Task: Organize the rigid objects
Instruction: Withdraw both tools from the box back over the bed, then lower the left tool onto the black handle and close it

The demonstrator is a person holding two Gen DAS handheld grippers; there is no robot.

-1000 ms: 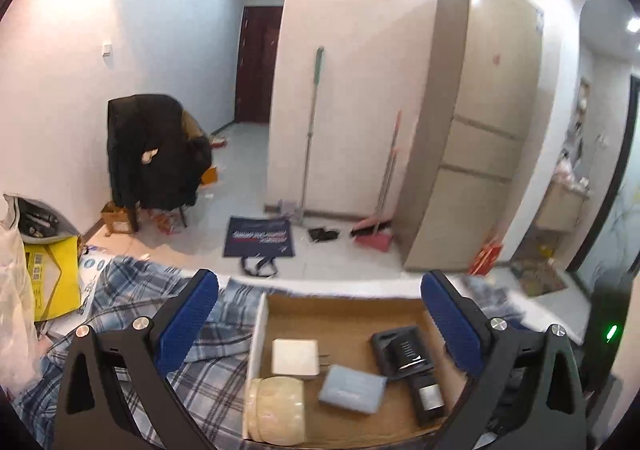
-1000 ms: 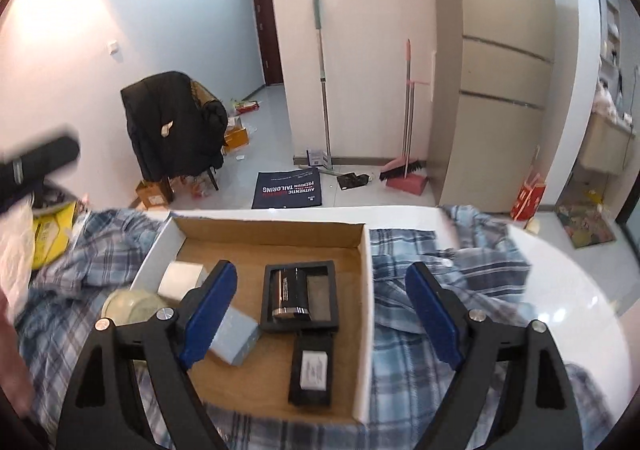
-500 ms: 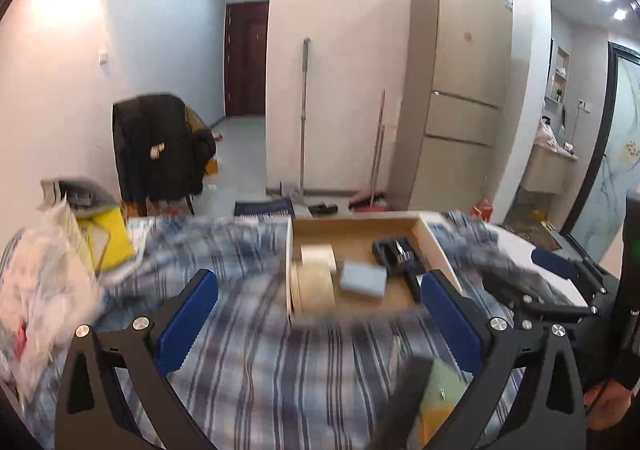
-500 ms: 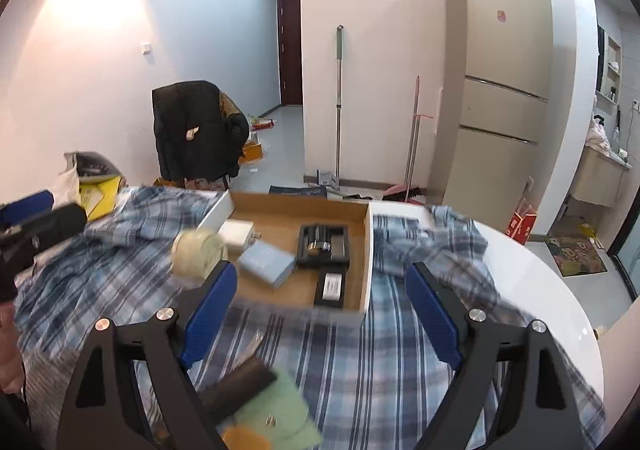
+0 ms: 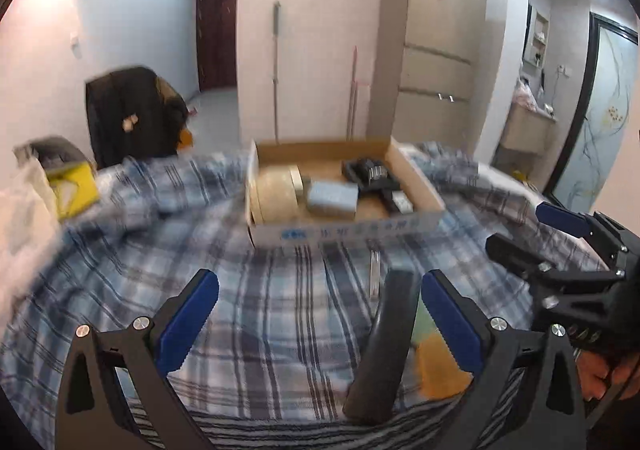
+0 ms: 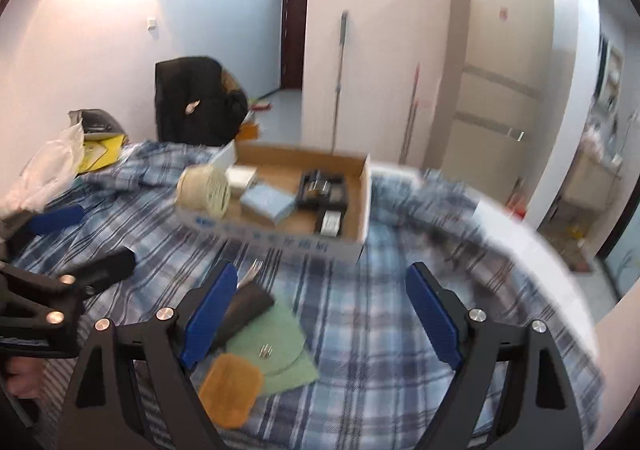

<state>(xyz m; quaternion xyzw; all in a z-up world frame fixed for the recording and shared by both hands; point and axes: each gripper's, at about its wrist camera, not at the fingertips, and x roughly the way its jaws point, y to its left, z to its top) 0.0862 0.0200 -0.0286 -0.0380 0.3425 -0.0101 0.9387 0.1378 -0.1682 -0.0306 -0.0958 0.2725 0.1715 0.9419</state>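
While both my grippers hang over the table, the widest thing I see is the blue plaid cloth (image 6: 352,314) spread across it, rumpled toward the far side. On it sits the shallow cardboard box (image 5: 348,228), its near white wall printed with blue characters. Inside the box, a cream round tape roll (image 5: 276,194) leans at the left end, partly over the rim in my right view (image 6: 206,190); a pale blue flat box (image 5: 332,198) lies beside it, a white block (image 6: 241,175) sits behind, and a black tray (image 6: 322,190) with a metal-topped item occupies the right part, with a small black labelled piece (image 6: 330,221) just in front of it.

Nearer to me, outside the box, a long dark grey case (image 5: 386,346) lies on the cloth, its near end between my left fingers, close to the right pad. Under it is a green sheet (image 6: 276,346), with an orange pad (image 6: 230,390) overlapping the sheet's near corner. A small metal bit (image 6: 265,351) rests on the green sheet, and a thin metal utensil (image 6: 250,272) pokes out beyond the case.

My left gripper (image 5: 318,324) is spread wide and grips nothing. My right gripper (image 6: 318,314) is likewise wide apart, with nothing between its blue pads.
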